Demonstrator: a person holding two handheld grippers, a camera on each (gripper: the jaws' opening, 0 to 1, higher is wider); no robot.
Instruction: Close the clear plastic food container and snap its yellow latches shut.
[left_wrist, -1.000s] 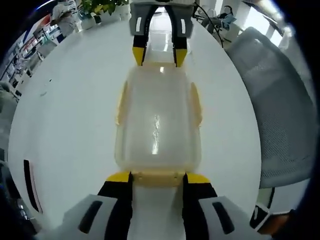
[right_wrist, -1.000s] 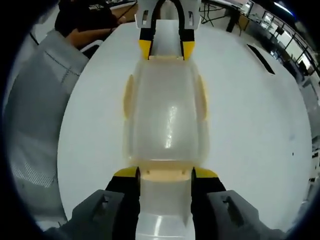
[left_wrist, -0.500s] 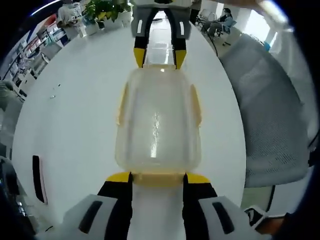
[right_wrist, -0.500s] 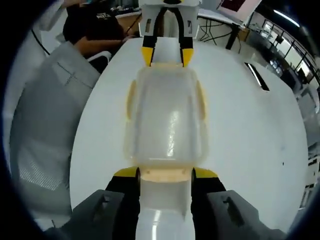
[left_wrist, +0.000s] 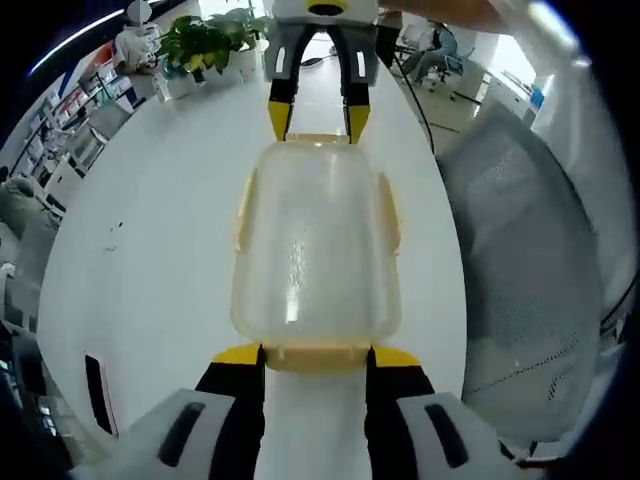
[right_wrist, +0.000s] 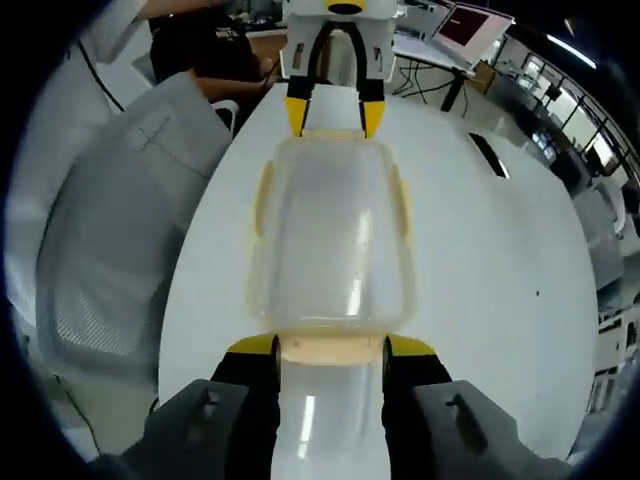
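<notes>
The clear plastic container (left_wrist: 315, 240) with its lid on hangs above the white table, held end to end between my two grippers. My left gripper (left_wrist: 316, 356) is shut on the yellow end latch (left_wrist: 316, 352) nearest its camera. The right gripper (left_wrist: 318, 118) grips the far end. In the right gripper view the same container (right_wrist: 332, 245) runs from my right gripper (right_wrist: 332, 348), shut on the near yellow latch (right_wrist: 332, 347), to the left gripper (right_wrist: 332, 112) at the top. Yellow side latches (left_wrist: 241, 205) (left_wrist: 391, 208) lie along both long sides.
Below lies a white oval table (left_wrist: 150, 230) with a slim black object (left_wrist: 98, 378) near its edge. A grey mesh chair (left_wrist: 520, 280) stands beside it, also the grey chair (right_wrist: 110, 230) in the right gripper view. Potted plants (left_wrist: 205, 40) and a seated person (right_wrist: 205, 45) are beyond.
Both cameras have risen, so the table looks smaller and farther below. The container keeps its place between the two grippers, carried up with them.
</notes>
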